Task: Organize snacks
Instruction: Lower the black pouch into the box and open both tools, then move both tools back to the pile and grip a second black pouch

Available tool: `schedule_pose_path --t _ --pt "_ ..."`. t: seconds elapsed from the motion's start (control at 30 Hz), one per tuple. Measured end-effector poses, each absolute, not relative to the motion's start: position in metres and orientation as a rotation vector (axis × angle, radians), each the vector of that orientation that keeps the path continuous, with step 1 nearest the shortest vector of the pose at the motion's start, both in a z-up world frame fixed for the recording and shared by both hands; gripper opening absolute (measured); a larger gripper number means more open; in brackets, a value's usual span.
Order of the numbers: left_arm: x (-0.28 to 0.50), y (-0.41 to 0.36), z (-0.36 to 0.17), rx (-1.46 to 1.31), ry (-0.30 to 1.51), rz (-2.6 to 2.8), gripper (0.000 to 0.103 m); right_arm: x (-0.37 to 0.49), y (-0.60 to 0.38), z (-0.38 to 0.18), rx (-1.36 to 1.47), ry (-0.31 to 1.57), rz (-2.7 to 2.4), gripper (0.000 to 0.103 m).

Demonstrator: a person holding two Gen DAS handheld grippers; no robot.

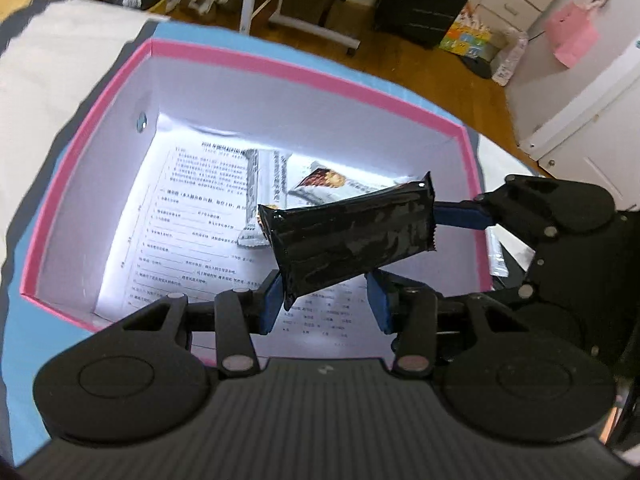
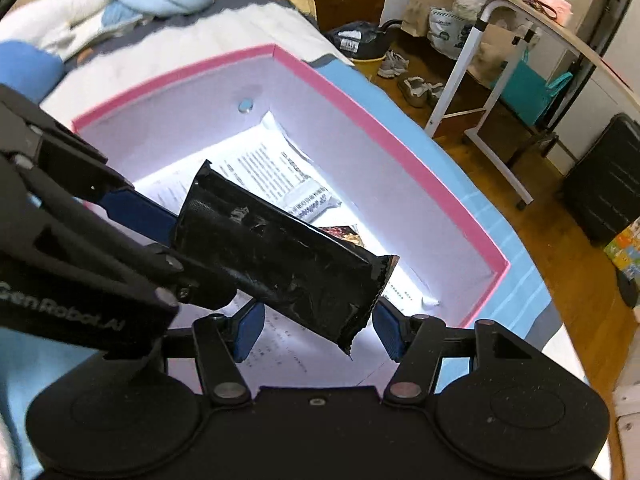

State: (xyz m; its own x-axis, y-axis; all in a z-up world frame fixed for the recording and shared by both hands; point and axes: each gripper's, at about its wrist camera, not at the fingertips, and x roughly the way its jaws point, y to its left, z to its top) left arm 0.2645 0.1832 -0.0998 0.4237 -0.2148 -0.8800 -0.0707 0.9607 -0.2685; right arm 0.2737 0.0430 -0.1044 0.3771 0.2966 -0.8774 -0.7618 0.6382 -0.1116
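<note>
A: Nearest the lens, bottom centre of the left view: left gripper (image 1: 323, 280). Clamps a black packet (image 1: 352, 236) across its width, with blue pads (image 1: 269, 304) tight on either edge.

B: Hangs where, exactly?

A: Mid-frame, slanting up toward the right, over an open box (image 1: 280, 100). Looks glossy and crinkled, with sealed seams at both ends.

B: And the far end of it?

A: Meets one blue finger reaching in from the right edge of the frame.

B: Same story from the other camera?

A: Nearly. Shows the right gripper (image 2: 319, 310) at bottom centre, with the packet's lower end between its pads. Leaves a sliver of paper visible between the left-hand pad and the wrapper. Cannot tell whether pinched or only framed.

B: And the clamping one over there?

A: Comes in from the left edge and grips the packet's upper-left end.

B: Now the box?

A: Pink rim, white walls, filling the middle of both views. Sits on blue cloth (image 1: 24, 320), which shows along the left edge.

B: Anything inside?

A: Printed sheet (image 1: 180, 220) flat on the floor. Two pale bars (image 1: 272, 176) on top of it, toward the far wall, side by side and partly hidden behind the packet.
</note>
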Motion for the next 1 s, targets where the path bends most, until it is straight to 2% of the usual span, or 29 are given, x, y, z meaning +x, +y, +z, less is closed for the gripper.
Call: schedule_pose_path --t 0.13,0.3,0.57,0.67,1.0 --pt "0.27 0.184 -0.107 -0.273 1.132 -0.052 0.045 0.276 0.047 -0.107 -0.61 0.951 0.711 0.066" --pt "0.261 0.183 -0.098 -0.225 1.093 -0.054 0.046 0.267 0.038 -0.101 -0.622 0.908 0.722 0.071" --pt "0.232 0.163 -0.053 -0.115 1.054 -0.089 0.048 0.251 0.006 -0.064 -0.488 0.913 0.716 0.072" --pt "0.217 0.151 -0.036 -0.063 1.037 -0.11 0.052 0.239 -0.009 -0.05 -0.436 0.911 0.736 0.072" --pt "0.167 0.112 0.001 0.064 1.007 -0.184 0.054 0.188 -0.06 -0.003 -0.397 0.827 0.776 0.072"
